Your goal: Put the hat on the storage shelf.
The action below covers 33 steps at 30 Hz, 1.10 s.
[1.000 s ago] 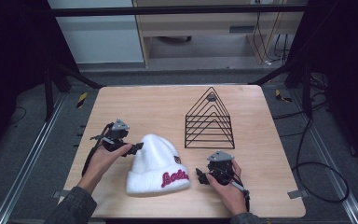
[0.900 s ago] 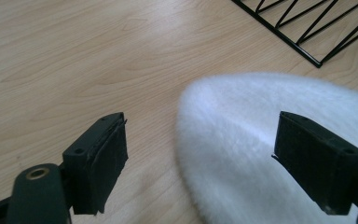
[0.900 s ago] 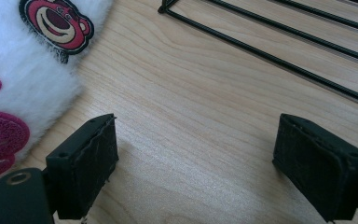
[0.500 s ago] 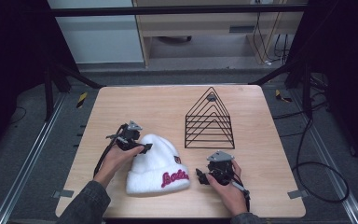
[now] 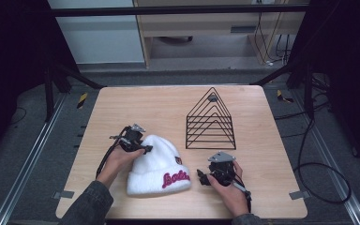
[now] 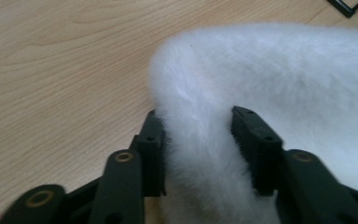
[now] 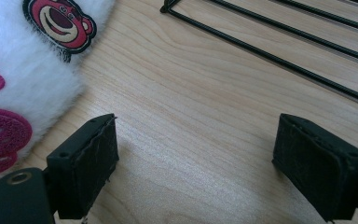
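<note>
Just fluffy white beanie (image 5: 157, 164), pink lettering

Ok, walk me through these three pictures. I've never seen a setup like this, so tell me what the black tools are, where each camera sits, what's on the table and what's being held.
There is no robot here. A person sits at a wooden table and holds a hand-operated two-jaw tool in each hand: the left gripper and the right gripper.

The wide picture comes from a fixed camera above the person, looking forward and down. The other two come from small cameras riding on the grippers, looking along their black jaws.

On the table lie a fluffy white beanie with red lettering and a bear patch, and beyond it a black wire rack shaped like a triangle.

The left gripper's jaws sit on either side of a fold at the beanie's edge, pressing into the fur. The right gripper is open over bare wood, holding nothing.
</note>
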Available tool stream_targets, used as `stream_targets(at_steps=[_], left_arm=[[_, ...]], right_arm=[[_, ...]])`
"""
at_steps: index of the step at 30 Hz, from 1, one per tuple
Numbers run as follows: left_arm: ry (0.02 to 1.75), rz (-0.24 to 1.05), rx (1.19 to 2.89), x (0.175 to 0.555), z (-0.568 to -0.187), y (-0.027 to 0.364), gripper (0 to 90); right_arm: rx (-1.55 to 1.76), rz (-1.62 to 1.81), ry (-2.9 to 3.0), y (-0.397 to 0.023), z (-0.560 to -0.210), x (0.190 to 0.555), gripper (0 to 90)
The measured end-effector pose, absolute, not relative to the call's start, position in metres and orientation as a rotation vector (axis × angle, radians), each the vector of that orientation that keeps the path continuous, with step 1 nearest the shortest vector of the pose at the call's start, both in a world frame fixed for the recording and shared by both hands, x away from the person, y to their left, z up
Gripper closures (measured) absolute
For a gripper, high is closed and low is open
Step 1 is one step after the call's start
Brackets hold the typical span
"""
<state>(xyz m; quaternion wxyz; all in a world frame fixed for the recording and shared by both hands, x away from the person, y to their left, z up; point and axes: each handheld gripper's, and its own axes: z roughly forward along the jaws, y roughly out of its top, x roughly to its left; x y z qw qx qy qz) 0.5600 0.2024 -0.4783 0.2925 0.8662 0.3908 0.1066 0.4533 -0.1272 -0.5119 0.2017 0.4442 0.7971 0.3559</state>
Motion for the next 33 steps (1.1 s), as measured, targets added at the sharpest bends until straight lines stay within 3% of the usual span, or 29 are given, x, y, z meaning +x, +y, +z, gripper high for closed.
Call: stream_targets(at_steps=[7, 30, 33], left_arm=[[1.028, 0.340, 2.296, 0.552, -0.467, 0.199, 80.7], [0.709, 0.663, 2.126, 0.478, -0.362, 0.183, 82.8], [0.681, 0.663, 2.112, 0.475, -0.352, 0.179, 82.8]], right_arm=[[1.238, 0.994, 2.226, -0.127, -0.512, 0.453, 13.7], [1.235, 0.998, 2.232, -0.129, -0.512, 0.451, 13.8], [1.225, 1.013, 2.230, -0.132, -0.511, 0.449, 19.1]])
